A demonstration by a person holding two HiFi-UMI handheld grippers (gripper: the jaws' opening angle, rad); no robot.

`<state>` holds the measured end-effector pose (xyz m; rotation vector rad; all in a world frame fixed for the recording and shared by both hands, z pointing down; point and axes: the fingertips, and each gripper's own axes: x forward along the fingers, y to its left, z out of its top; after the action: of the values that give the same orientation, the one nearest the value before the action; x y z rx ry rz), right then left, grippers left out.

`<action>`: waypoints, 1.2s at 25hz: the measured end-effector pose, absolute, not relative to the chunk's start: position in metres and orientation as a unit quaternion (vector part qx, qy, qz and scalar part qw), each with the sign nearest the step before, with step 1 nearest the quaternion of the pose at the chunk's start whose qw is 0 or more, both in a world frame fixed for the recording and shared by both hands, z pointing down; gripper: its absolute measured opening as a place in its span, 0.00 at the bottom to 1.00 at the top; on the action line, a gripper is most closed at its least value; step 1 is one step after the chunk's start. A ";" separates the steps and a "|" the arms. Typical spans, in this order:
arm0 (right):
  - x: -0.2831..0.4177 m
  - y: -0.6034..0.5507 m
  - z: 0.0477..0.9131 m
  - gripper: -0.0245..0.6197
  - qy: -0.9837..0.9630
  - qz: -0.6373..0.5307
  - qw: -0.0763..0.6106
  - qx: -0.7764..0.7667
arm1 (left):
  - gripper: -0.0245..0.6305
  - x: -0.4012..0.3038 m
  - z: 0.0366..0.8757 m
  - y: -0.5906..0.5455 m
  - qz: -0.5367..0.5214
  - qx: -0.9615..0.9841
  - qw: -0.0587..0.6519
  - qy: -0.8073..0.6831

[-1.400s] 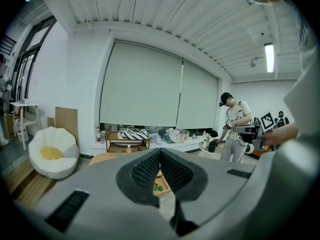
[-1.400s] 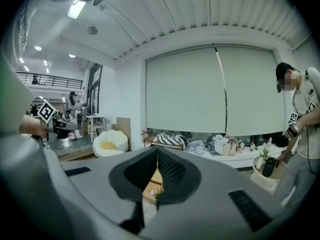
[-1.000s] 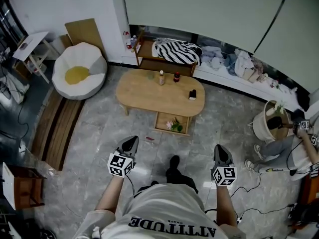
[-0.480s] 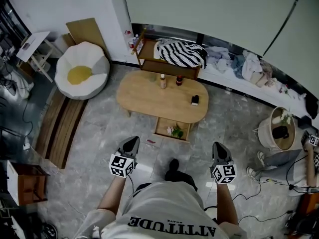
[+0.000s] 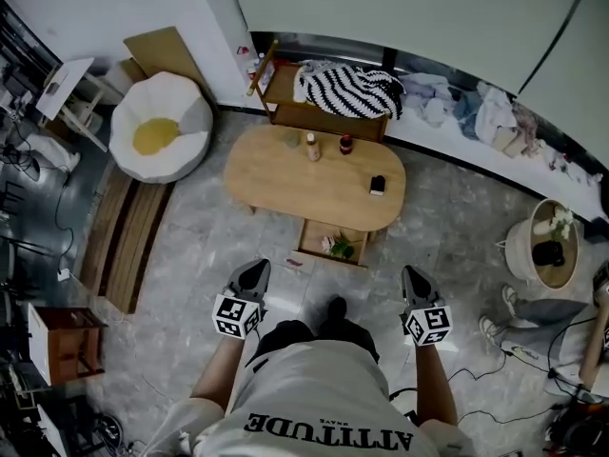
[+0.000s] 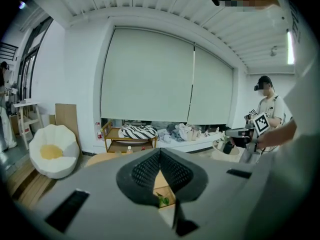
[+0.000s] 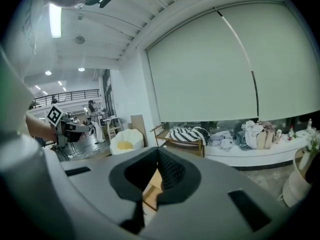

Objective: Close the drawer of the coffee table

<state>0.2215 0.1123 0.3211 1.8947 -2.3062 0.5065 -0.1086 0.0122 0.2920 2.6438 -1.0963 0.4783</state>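
The left gripper [image 5: 253, 274], clenched on nothing, has been carried a little closer to the coffee table [image 5: 314, 174]. The open drawer [image 5: 333, 244] on the table's near side remains well out of reach, so only the approach is judged under way. The right gripper [image 5: 416, 279] is likewise shut and empty. The drawer's rear is hidden beneath the tabletop, and its green and pink contents cannot be identified.
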 end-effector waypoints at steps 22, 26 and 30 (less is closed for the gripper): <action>0.184 0.089 0.380 0.07 -0.738 0.247 0.086 0.622 | 0.07 -0.093 0.330 -0.063 0.191 0.929 0.107 -0.300; 0.159 0.078 0.386 0.07 -0.730 0.255 0.097 0.627 | 0.07 -0.104 0.346 -0.088 0.194 0.932 0.130 -0.279; 0.130 0.067 0.395 0.07 -0.723 0.257 0.115 0.631 | 0.07 -0.115 0.363 -0.104 0.209 0.936 0.128 -0.252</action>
<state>0.1297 0.0673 0.3946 1.8482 -2.1184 0.7521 -0.1147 -0.1043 0.3629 2.7233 -0.7316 0.6071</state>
